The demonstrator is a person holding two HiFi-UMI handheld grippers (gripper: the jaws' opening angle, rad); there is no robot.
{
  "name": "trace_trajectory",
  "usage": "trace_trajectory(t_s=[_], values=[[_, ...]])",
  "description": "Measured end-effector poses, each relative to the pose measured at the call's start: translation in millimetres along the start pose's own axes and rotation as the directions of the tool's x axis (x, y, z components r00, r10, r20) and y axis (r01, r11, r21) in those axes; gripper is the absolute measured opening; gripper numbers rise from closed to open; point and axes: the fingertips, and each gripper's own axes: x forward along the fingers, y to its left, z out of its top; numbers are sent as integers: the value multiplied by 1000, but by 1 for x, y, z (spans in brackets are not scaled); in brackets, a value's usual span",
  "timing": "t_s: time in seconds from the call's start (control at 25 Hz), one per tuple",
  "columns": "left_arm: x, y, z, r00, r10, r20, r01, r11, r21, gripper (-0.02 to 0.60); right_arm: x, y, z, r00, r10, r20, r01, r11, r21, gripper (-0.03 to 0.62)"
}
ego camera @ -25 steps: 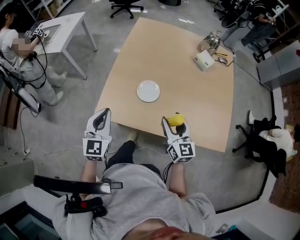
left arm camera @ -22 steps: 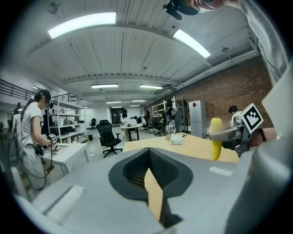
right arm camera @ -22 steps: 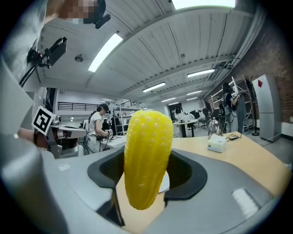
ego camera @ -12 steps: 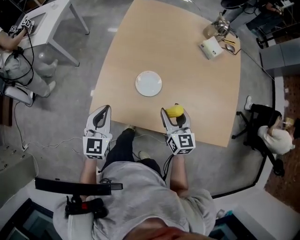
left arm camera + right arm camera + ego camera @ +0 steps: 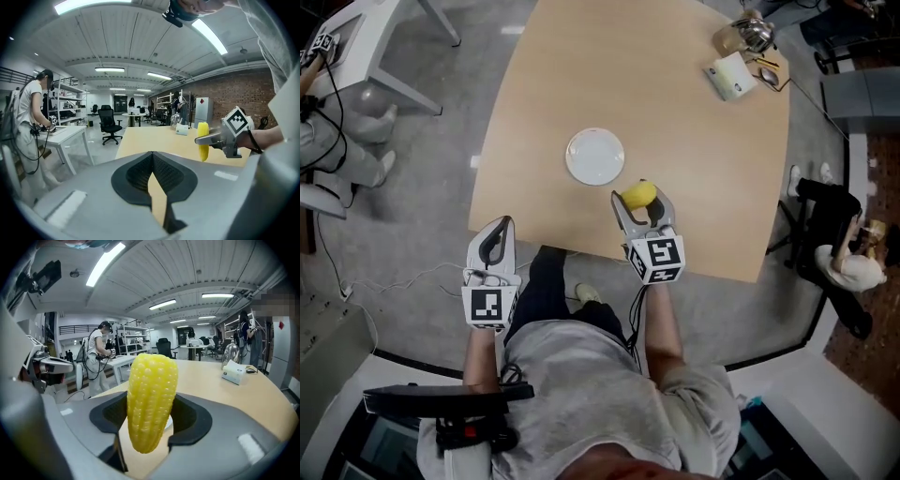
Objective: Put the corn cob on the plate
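I have the right claw (image 5: 639,200) clamped across the middle of the plump yellow corn cob (image 5: 152,401), lifted above the pale wooden surface (image 5: 703,141) for carrying, I'd judge; the round white plate (image 5: 595,157) lies near, ahead-left; the cob's long axis stands near upright, narrower end down; the left claw (image 5: 497,234) is pinched together, empty, parked off the near edge.

Open office: swivel chairs (image 5: 111,125), white desks (image 5: 65,134) (brick wall (image 5: 234,93) behind).
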Motion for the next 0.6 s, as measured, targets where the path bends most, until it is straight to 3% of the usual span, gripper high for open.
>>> trace_trajectory(t_s=[0.6], values=[[8, 10, -29, 996, 60, -65, -64, 996, -66, 20, 74, -12, -38, 980, 33, -194, -33, 999, 7, 268]])
